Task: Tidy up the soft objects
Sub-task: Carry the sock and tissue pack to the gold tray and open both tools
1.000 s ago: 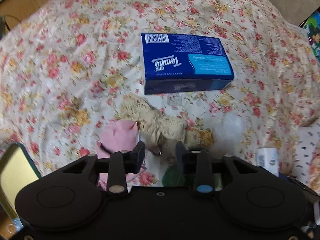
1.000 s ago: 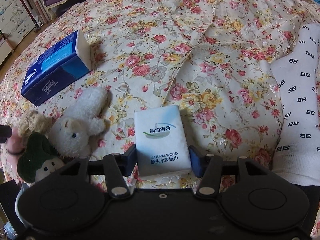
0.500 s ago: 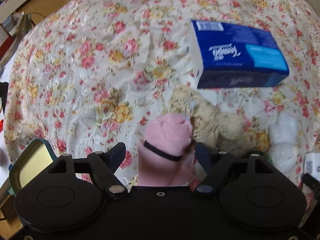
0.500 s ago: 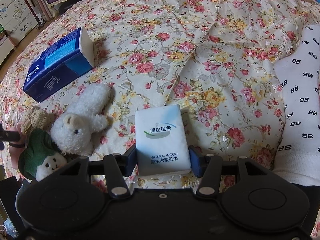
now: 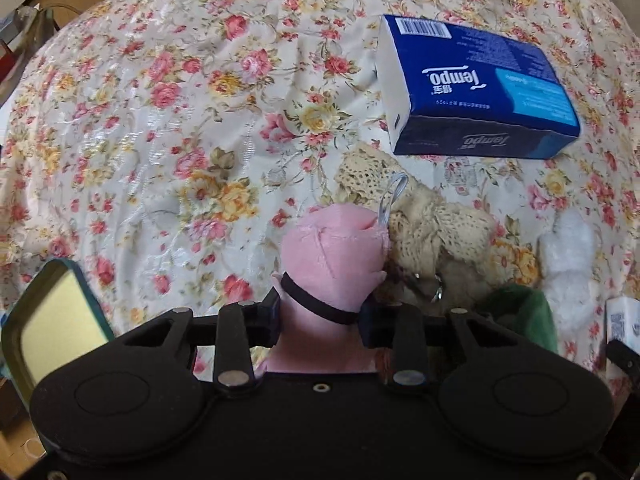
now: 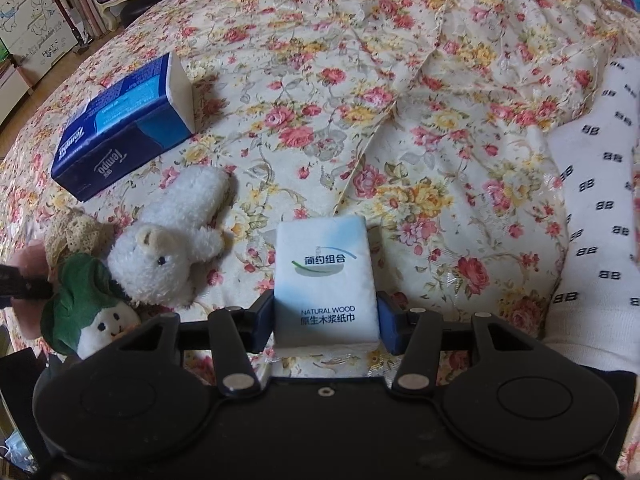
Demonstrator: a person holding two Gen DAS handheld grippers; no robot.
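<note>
A pink plush toy (image 5: 332,252) with a black band lies on the floral bedspread (image 5: 160,120). My left gripper (image 5: 320,312) is closing on it, both pads pressing its neck just below the band. Beside it lie a beige crochet toy (image 5: 420,224), a green-hatted plush (image 6: 88,300) and a white plush bear (image 6: 172,240). In the right wrist view a white tissue pack (image 6: 326,272) stands between the pads of my right gripper (image 6: 326,324). Its jaws are closing and touch both sides of the pack. A blue Tempo tissue box (image 5: 480,92) lies further back.
A white pillow (image 6: 600,220) with a black letter pattern lies at the right of the bed. A green-rimmed tin (image 5: 52,320) with a yellow face sits at the bed's near left edge. Furniture and floor show beyond the far left edge of the bed.
My left gripper dropped toward the bed and shifted left from the beige toy to the pink plush, opened wide around it, then closed on its neck. The right gripper stayed on the tissue pack.
</note>
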